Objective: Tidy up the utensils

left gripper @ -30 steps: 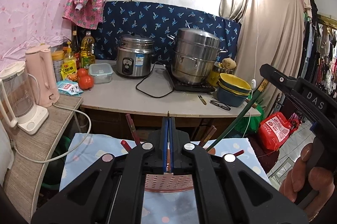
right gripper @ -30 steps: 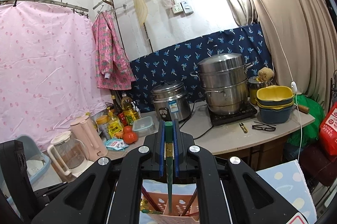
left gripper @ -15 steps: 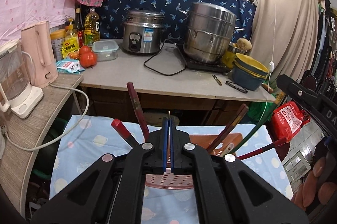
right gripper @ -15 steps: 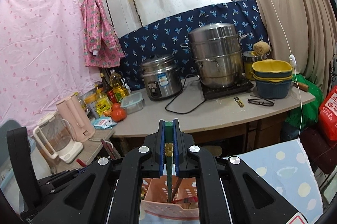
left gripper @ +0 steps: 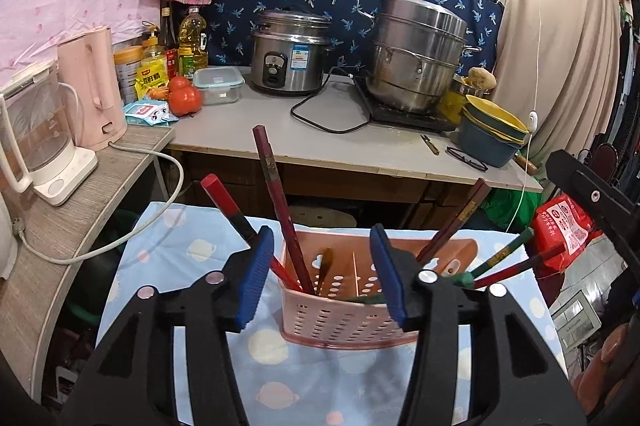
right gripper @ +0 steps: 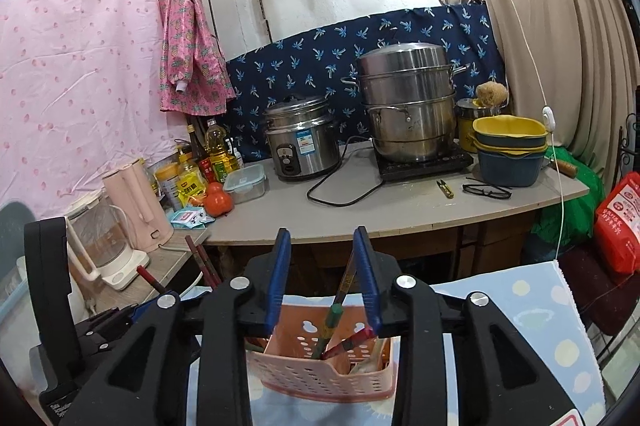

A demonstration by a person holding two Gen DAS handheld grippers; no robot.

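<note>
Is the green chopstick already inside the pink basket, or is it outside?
Inside. The green chopstick leans with its lower end in the pink basket; nothing grips it.

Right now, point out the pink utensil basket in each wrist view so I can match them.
Left wrist: the basket sits low centre, between the open blue pads.
Right wrist: the basket sits at bottom centre, below the pads.
Shared landmark: the steel rice cooker on the counter behind.

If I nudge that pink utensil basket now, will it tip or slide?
The pink utensil basket looks like light perforated plastic, so it would probably slide on the cloth. Long chopsticks lean outward above its rim, so it seems top-heavy and might tip.
</note>
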